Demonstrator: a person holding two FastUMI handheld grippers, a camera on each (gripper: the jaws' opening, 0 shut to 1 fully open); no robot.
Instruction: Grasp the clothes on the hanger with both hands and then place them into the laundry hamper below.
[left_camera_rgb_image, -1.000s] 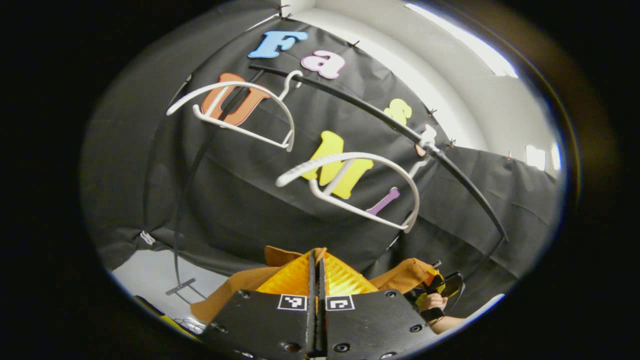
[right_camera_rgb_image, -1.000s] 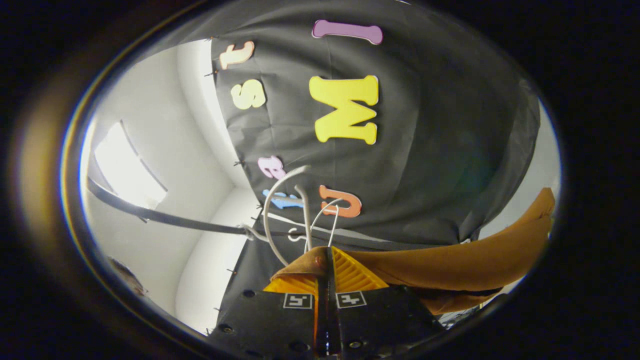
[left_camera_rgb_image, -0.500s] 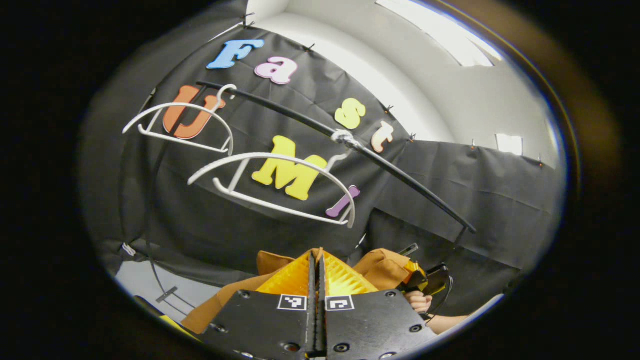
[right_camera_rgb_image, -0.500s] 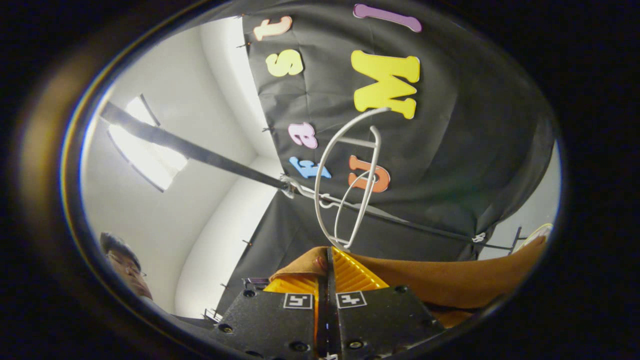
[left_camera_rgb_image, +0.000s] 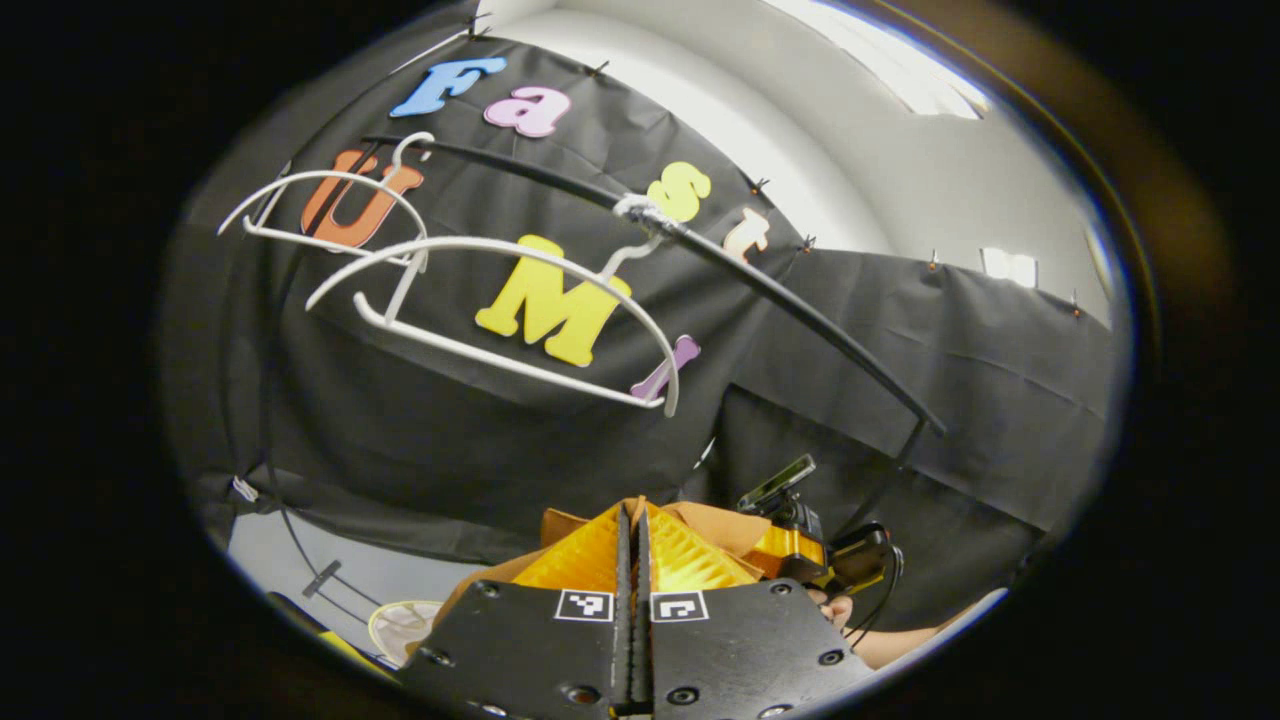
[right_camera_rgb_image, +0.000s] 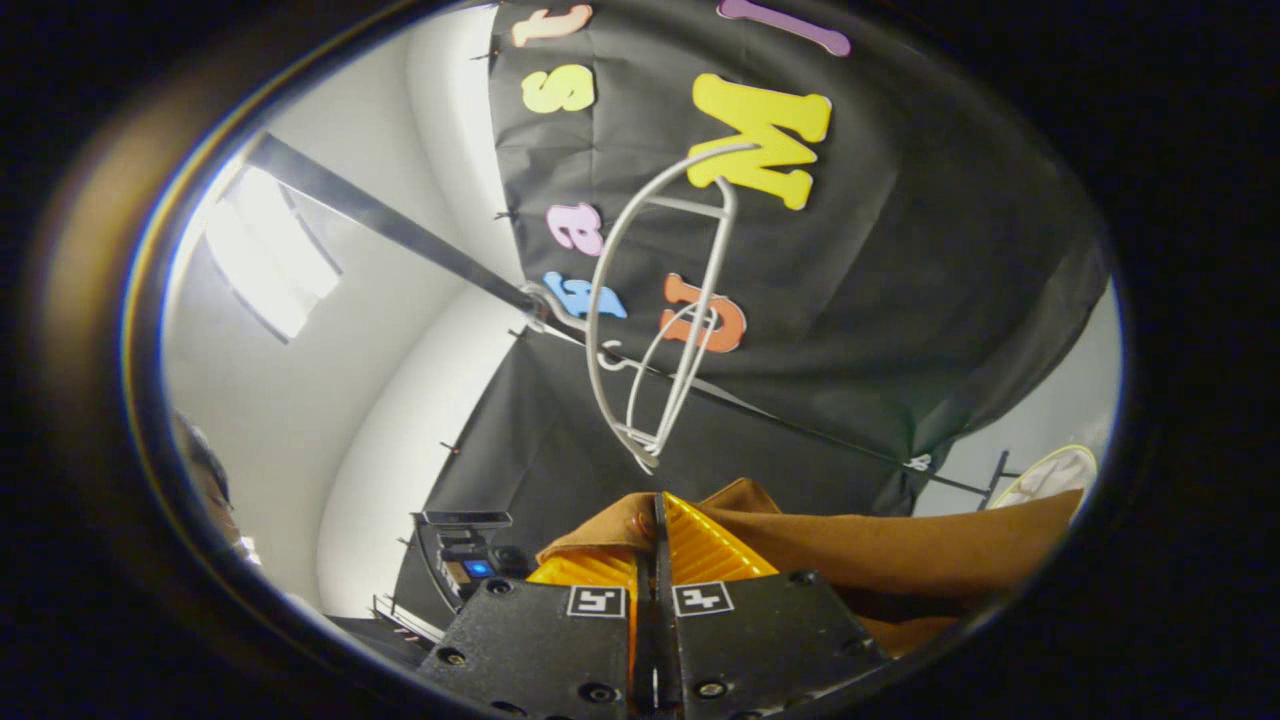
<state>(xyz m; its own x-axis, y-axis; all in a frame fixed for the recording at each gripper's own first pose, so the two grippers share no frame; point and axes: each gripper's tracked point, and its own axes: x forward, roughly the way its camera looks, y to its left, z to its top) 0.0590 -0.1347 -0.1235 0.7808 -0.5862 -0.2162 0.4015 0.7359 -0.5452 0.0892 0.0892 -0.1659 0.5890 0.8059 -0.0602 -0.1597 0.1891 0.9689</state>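
Left gripper (left_camera_rgb_image: 632, 520): low in the left gripper view, its two yellow ribbed fingers (left_camera_rgb_image: 590, 555) pressed together with a fold of the brown garment (left_camera_rgb_image: 715, 525) pinched between them.
Right gripper (right_camera_rgb_image: 660, 520): low in the right gripper view, fingers (right_camera_rgb_image: 700, 550) closed on another fold of the same garment (right_camera_rgb_image: 900, 545); in the left gripper view it shows farther off (left_camera_rgb_image: 800, 550), held by a hand (left_camera_rgb_image: 835, 608).
Garment: brown cloth, off the hangers, stretched between the two grippers and hanging below the rail; in the right gripper view it runs from the fingers out toward the right edge.
Nearer hanger (left_camera_rgb_image: 480, 300): white, bare, hooked on the rail, tilted.
Farther hanger (left_camera_rgb_image: 320, 205): white, bare, hooked near the rail's far end, partly behind the nearer one.
Rail (left_camera_rgb_image: 780, 295): thin black bar curving across the black cloth wall, above the garment; in the right gripper view (right_camera_rgb_image: 400, 230) both hangers hang from it, seen nearly end-on (right_camera_rgb_image: 650, 310).
Hamper (left_camera_rgb_image: 400, 628): a pale round rim, low at the left of the left gripper view, partly hidden; a similar pale rim (right_camera_rgb_image: 1050, 475) sits at the right of the right gripper view, beyond the garment.
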